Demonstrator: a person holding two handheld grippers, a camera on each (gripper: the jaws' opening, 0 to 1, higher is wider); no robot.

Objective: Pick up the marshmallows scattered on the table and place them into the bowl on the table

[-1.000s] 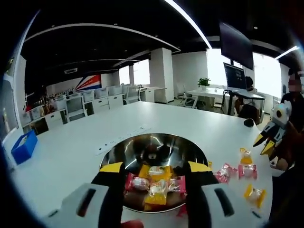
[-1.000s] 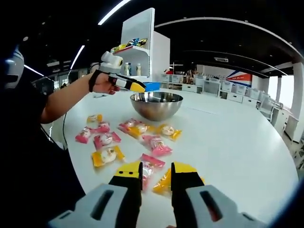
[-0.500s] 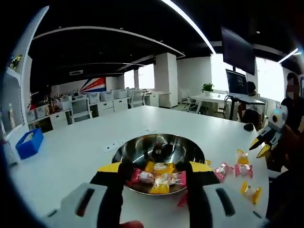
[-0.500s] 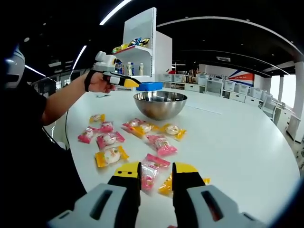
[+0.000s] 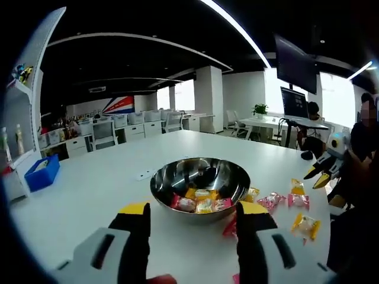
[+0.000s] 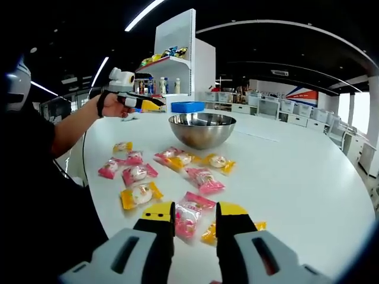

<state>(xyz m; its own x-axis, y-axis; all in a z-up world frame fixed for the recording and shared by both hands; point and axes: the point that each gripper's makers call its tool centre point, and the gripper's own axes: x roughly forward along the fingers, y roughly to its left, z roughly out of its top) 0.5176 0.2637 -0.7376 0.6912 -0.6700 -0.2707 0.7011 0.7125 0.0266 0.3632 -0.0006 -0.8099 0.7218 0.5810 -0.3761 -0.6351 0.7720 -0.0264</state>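
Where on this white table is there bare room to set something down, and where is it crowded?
In the right gripper view, the white table lies bare to the right of the steel bowl, out to its far rim. It is crowded left of and below the bowl, where pink and yellow wrapped marshmallows lie scattered, reaching the right gripper.

Open-plan office: rows of white desks and chairs at 11 o'clock, wall-mounted monitors at 2 o'clock, and a large white meeting table are seen under ceiling strip lights.
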